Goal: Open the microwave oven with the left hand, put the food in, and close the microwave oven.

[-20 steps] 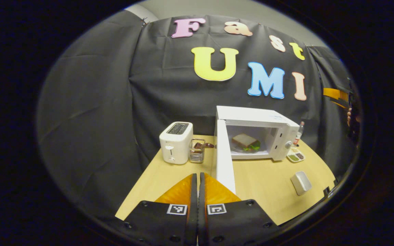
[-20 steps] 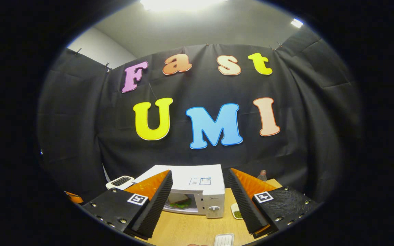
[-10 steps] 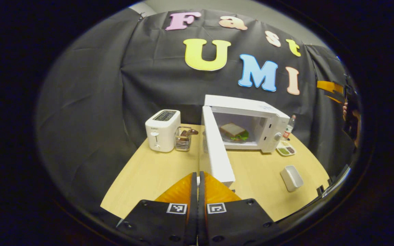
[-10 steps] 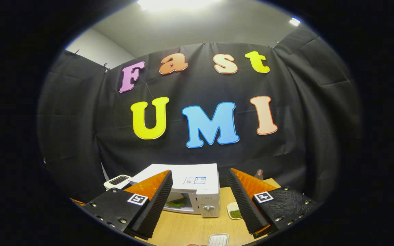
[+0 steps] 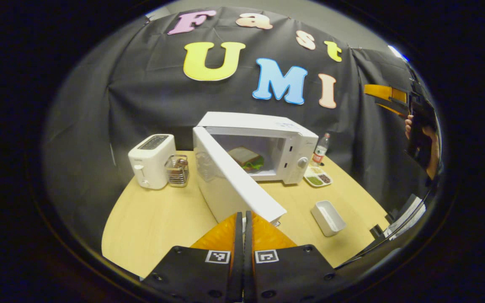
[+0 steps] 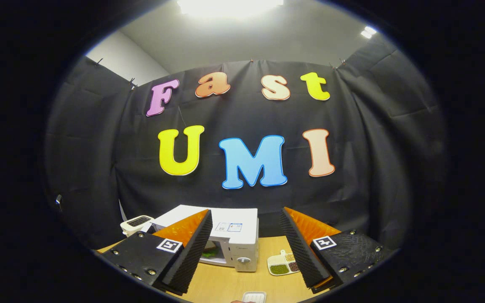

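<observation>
**Left gripper closed and empty at the door edge, right gripper wide open, sandwich in the microwave**

Left gripper (image 5: 243, 216): we see the two fingers pressed flat together with nothing between them, tips just at the free edge of the microwave door (image 5: 234, 185). We cannot tell whether they touch it.

Right gripper (image 6: 246, 235): fingers spread wide, nothing held, raised well above the table (image 6: 225, 286). In the left gripper view it sits at 3 o'clock, far off against the cloth, with a hand (image 5: 430, 145) around it.

Microwave oven (image 5: 282, 141): white, at centre of the table in the left gripper view. Door hinged on its left side, swung out toward us, standing partway open. Cavity visible past it.

Food: a sandwich (image 5: 249, 158) with green filling lies inside the cavity on the turntable. We also catch a bit of it past the right gripper's left finger in the right gripper view.

Other items, left gripper view, clock from the microwave:
- 9 o'clock: white toaster (image 5: 150, 160), with a small wire rack (image 5: 178, 170) just beside it
- 3 o'clock: plastic bottle (image 5: 320, 149) at the back, and a divided sauce dish (image 5: 318, 176) in front of it
- 5 o'clock: white rectangular container (image 5: 328, 217) near the table edge
</observation>
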